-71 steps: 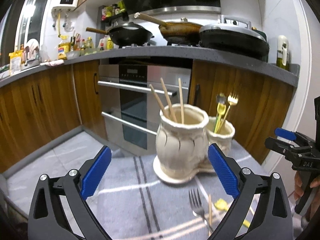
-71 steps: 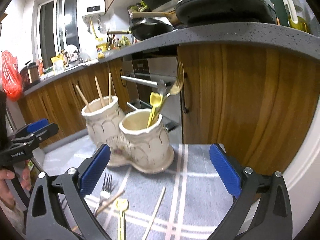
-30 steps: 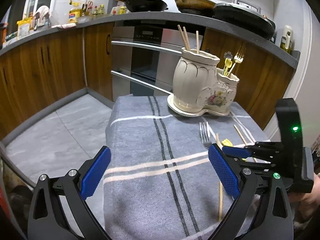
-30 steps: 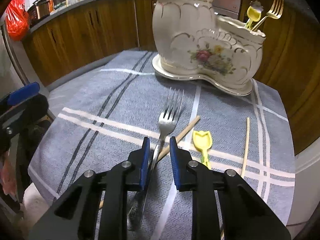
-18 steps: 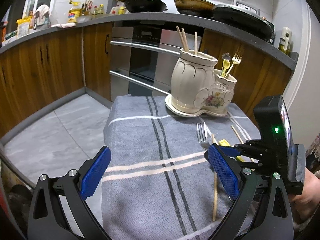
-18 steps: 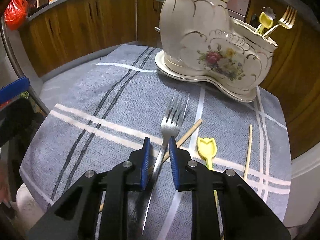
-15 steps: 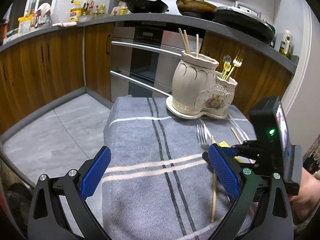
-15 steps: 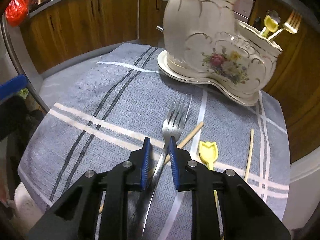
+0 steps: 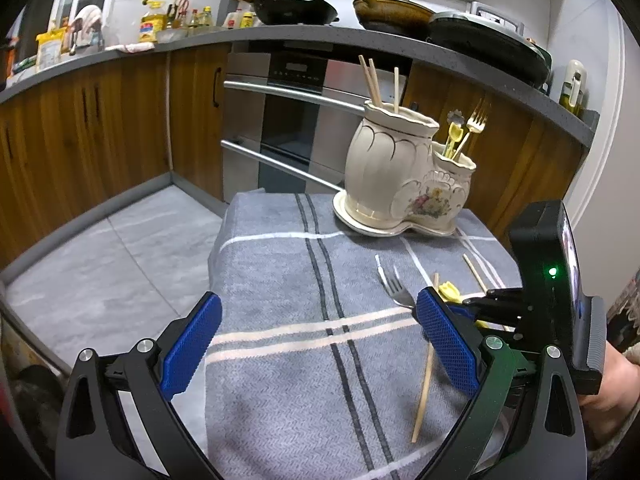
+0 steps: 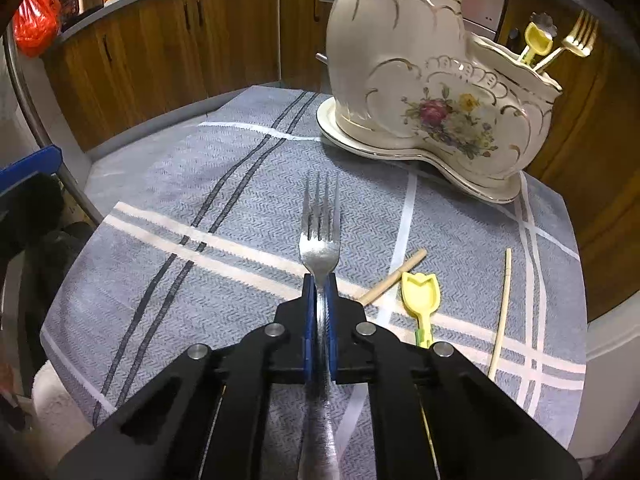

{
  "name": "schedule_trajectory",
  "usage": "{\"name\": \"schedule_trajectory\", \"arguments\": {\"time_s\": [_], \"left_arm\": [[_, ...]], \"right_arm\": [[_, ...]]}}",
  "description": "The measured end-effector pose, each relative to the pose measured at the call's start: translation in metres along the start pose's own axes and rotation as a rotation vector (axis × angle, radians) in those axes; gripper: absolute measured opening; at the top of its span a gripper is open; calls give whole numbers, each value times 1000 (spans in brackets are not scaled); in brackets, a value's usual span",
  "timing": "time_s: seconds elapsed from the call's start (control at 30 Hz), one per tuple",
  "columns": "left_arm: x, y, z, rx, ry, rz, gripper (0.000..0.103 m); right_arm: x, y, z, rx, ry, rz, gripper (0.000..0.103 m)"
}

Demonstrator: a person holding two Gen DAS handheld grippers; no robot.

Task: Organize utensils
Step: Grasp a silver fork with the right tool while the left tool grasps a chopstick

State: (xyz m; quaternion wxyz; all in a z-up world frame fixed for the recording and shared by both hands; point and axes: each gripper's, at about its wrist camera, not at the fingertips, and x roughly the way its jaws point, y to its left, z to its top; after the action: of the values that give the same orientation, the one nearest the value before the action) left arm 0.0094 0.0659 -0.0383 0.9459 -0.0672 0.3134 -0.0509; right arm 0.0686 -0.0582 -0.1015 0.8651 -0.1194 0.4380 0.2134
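A silver fork [image 10: 320, 240] lies on the grey striped cloth [image 10: 200, 184], tines pointing away. My right gripper [image 10: 320, 284] is closing, its blue pads pressing the fork's neck from both sides. The left wrist view shows the same fork [image 9: 394, 288] with the right gripper [image 9: 472, 304] at its handle. My left gripper [image 9: 318, 300] hangs open over the cloth's near left part, holding nothing. The cream ceramic holder [image 10: 420, 92] stands at the far side with chopsticks in its tall pot and a gold fork and yellow spoon in its low pot.
Right of the fork lie a yellow plastic spoon [image 10: 420, 292], a chopstick [image 10: 394, 276] partly under the gripper, and a second chopstick [image 10: 502, 308] near the cloth's right edge. Wooden cabinets and an oven stand behind the table. The tiled floor drops away at the left.
The right jaws have closed from a narrow gap onto the fork's neck, and the fork has swung straight in line with the gripper. Both grippers earlier drew back from the holder.
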Motion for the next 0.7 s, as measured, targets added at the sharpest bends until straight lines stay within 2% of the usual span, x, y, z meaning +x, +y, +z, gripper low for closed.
{"name": "schedule_trajectory", "arguments": {"time_s": [0.37,0.7], "left_arm": [[8,-9,-1,34,37,17,97],[26,-44,-3,121,95,19,97]], "right_arm": [[-30,-14,-8,17,-69,7,5],[-63,-39,-19,59,-152,-3,5]]}}
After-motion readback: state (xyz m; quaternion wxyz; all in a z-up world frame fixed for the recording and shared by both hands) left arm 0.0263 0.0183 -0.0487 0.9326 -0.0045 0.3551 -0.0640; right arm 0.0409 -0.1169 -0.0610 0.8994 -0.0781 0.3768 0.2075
